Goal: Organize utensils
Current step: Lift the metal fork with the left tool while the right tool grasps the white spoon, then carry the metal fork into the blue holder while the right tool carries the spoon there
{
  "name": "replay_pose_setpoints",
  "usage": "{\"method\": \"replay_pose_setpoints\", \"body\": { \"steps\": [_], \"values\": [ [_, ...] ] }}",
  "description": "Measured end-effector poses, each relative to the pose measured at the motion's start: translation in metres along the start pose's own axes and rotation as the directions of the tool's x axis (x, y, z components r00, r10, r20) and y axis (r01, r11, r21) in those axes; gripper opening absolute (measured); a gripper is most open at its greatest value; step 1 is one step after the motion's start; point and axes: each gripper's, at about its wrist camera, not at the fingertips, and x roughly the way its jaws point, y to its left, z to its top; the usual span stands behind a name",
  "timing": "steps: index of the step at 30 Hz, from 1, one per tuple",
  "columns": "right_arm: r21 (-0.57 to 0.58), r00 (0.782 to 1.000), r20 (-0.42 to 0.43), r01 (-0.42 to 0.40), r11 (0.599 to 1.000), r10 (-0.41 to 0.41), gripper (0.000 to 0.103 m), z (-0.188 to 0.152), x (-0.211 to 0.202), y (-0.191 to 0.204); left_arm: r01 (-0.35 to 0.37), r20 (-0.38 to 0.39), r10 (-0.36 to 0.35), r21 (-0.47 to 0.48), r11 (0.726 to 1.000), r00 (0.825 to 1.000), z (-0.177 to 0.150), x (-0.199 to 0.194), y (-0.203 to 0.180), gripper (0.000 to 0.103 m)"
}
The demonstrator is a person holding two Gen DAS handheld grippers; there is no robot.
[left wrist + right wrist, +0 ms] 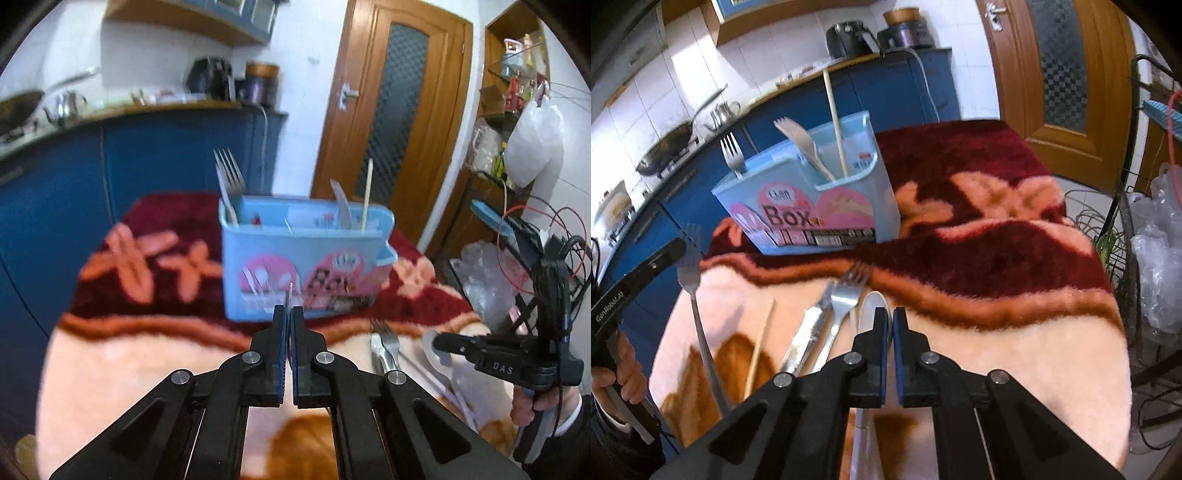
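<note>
The left gripper (pixel 288 314) has its fingers closed on a fork (pixel 690 266), seen edge-on and mostly hidden in its own view. The blue box (pixel 812 206) on the blanket-covered tabletop (pixel 1015 332) holds a fork, wooden spork and chopstick. The right gripper (pixel 890 317), angled down over a white spoon (pixel 871 306), is closed and holds nothing.

Ahead of the claw stand blue cabinets (pixel 162 155) under white tiled wall (pixel 746 62); a wooden door (pixel 391 110) lies ahead-right, cluttered shelves (pixel 517 85) farther right.
</note>
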Motion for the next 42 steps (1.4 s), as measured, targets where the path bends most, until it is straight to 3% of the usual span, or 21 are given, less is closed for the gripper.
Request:
{"method": "replay_pose_setpoints", "body": {
  "steps": [5,10,21,26,30,34,42],
  "values": [
    [0.011,0.995,0.101,-0.004,1.0,0.003,0.005,0.0,-0.023,0.006,-0.072,0.104,0.07,0.022,0.997,0.992,0.017,-0.032,0.003,0.002],
    [-0.004,0.971,0.239,0.01,1.0,-0.009,0.005,0.002,-0.049,0.018,-0.14,0.165,0.134,0.023,0.99,0.977,0.041,-0.052,0.01,0.002],
    [-0.055,0.9,0.435,0.053,0.997,-0.024,0.005,0.036,-0.076,0.034,-0.26,0.311,0.238,0.03,0.965,0.92,0.119,-0.071,0.014,0.002],
    [-0.081,0.887,0.461,0.064,0.995,-0.019,0.005,0.054,-0.072,0.037,-0.308,0.349,0.274,0.047,0.95,0.896,0.148,-0.06,0.012,0.002],
    [-0.082,0.877,0.48,0.069,0.994,-0.022,0.005,0.074,-0.065,0.038,-0.328,0.344,0.283,0.08,0.941,0.895,0.157,-0.041,0.007,0.002],
    [-0.071,0.859,0.511,0.075,0.995,-0.028,0.005,0.091,-0.057,0.04,-0.332,0.32,0.278,0.129,0.934,0.906,0.155,-0.016,0.0,0.002],
    [-0.056,0.801,0.596,0.106,0.993,-0.052,0.005,0.123,-0.031,0.046,-0.295,0.259,0.254,0.134,0.946,0.932,0.138,0.021,0.005,0.002]
  ]
}}
